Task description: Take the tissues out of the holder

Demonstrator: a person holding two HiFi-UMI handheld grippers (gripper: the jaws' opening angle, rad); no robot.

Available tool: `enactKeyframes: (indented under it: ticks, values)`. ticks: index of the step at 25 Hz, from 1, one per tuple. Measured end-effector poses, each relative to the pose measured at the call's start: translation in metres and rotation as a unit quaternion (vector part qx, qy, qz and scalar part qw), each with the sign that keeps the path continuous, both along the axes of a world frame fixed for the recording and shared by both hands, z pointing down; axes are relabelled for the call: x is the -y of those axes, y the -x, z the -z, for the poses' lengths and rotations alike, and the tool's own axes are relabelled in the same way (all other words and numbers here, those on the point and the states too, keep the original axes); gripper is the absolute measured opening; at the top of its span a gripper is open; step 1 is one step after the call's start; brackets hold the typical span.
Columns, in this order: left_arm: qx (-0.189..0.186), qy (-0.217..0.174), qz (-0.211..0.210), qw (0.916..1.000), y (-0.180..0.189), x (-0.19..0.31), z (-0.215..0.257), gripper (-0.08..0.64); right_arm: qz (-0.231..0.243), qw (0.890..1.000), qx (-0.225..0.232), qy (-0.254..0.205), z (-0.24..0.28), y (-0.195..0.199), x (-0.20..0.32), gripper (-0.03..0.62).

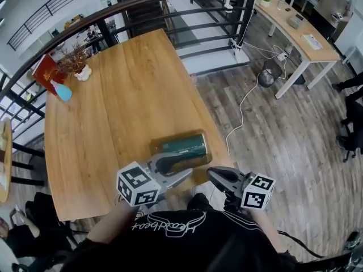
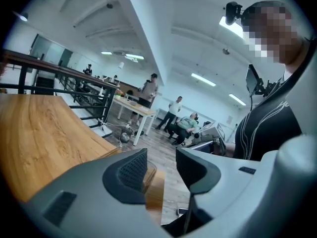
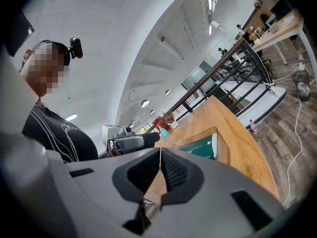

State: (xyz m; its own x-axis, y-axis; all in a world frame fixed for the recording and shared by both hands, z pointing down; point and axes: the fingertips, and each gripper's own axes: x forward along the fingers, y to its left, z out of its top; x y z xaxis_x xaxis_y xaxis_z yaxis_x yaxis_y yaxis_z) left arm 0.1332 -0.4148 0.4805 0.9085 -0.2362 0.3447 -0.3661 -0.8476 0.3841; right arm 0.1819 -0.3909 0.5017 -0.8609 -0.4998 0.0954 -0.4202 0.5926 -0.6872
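A green tissue pack [image 1: 186, 145] lies inside the wooden holder [image 1: 161, 147]; just before the holder, the left gripper [image 1: 182, 171] has its 2 jaws slightly apart, empty, the right gripper [image 1: 212, 174] pressed together, empty, so best widen left and pinch only tissue.

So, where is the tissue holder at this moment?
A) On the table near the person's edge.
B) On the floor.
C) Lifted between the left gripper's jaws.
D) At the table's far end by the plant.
A: in the head view the tissue holder, with the green pack inside, sits on the table close to its near edge.
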Motion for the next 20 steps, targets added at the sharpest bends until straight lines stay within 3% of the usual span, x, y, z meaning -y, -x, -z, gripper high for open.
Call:
enactKeyframes:
  ticks: [3, 8, 13, 20]
  values:
    - [0.024, -0.008, 0.001, 0.9997, -0.006, 0.018, -0.010, 0.238, -0.006, 1.000, 0.005, 0.003, -0.004, -0.009, 0.010, 0.018]
    - [0.084, -0.040, -0.023, 0.9954, -0.018, 0.037, -0.030, 0.309, -0.004, 1.000, 0.007, 0.019, -0.018, -0.022, 0.018, 0.017]
    - [0.205, -0.088, -0.062, 0.9729, -0.016, 0.051, -0.065, 0.336, -0.002, 1.000, 0.007, 0.026, -0.025, -0.033, 0.024, 0.018]
    - [0.301, -0.098, -0.091, 0.9440, -0.011, 0.060, -0.107, 0.364, 0.006, 0.999, 0.001, 0.032, -0.035, -0.043, 0.026, 0.017]
